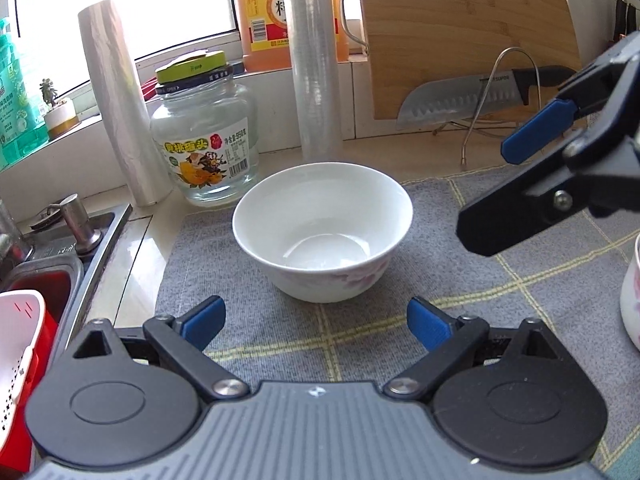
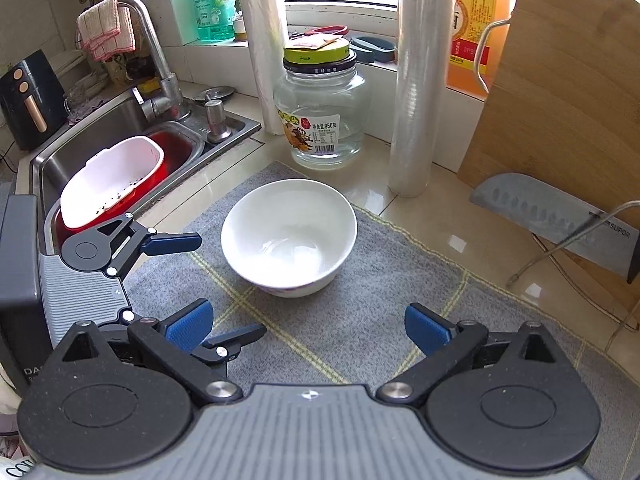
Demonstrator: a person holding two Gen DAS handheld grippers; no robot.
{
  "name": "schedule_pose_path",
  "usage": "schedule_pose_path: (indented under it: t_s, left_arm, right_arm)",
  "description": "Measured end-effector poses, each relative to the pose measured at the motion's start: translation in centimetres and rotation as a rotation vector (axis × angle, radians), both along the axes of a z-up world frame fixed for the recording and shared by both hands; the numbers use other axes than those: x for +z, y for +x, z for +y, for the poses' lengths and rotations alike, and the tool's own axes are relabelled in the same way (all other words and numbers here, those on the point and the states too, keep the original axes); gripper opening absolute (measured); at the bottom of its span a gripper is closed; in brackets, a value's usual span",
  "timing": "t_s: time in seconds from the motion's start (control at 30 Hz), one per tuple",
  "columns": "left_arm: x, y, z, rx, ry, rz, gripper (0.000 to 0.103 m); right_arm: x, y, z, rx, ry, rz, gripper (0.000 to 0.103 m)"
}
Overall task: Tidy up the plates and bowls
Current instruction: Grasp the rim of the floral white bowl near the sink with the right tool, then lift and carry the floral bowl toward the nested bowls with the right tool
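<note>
L claw (image 1: pixel 316 322) wide, empty | bowl (image 1: pixel 322 236) upright (mouth up), on mat (image 1: pixel 280 336)

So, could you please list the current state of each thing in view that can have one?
White bowl: upright, empty, on the grey mat.
Glass jar: upright, lid on.
Left gripper: open, empty.
Right gripper: open, empty.
Knife: resting in the wire rack.
White colander: tilted in the sink.
</note>
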State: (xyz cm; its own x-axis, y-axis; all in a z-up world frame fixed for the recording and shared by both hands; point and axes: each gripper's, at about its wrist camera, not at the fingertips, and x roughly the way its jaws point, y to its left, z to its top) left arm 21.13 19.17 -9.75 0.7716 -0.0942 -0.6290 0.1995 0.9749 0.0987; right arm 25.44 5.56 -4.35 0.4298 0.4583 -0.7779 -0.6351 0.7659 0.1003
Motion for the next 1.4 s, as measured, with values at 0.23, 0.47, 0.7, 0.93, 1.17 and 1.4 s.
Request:
schedule_pose_path:
  t_s: [0.23, 0.47, 0.7, 0.93, 1.17, 1.4]
  left_arm:
    - [-0.6, 1.5, -0.2, -0.025, -0.005, -0.010, 0.097]
    - [-0.6, 2.0, -0.3, -0.028, -0.020, -0.032, 0.097]
    - [-0.5, 2.5, -0.2, -0.034, -0.020, -0.048, 0.097]
    - [-0.5, 2.8, -0.3, -0.037, -0.008, -0.054, 0.096]
    - [-0.3, 2.8, -0.3, -0.046, -0.006, -0.060, 0.096]
    - [-0.2, 2.9, -0.3, -0.051, -0.008, -0.064, 0.095]
  right_arm:
    - [-1.4, 3.7, 2.2, 0.024, 0.008, 0.035, 0.103]
    - [-2.7, 6.2, 3.9, 0.044, 0.005, 0.067, 0.103]
    - [-3.4, 8.0, 5.1, 0.064, 0.015, 0.080, 0.103]
    - [-4.0, 8.7, 6.0, 0.089, 0.013, 0.087, 0.100]
    - [-4.3, 8.7, 6.3, 0.108, 0.021, 0.104, 0.090]
    - [-4.3, 8.5, 6.5, 0.118, 0.023, 0.104, 0.089]
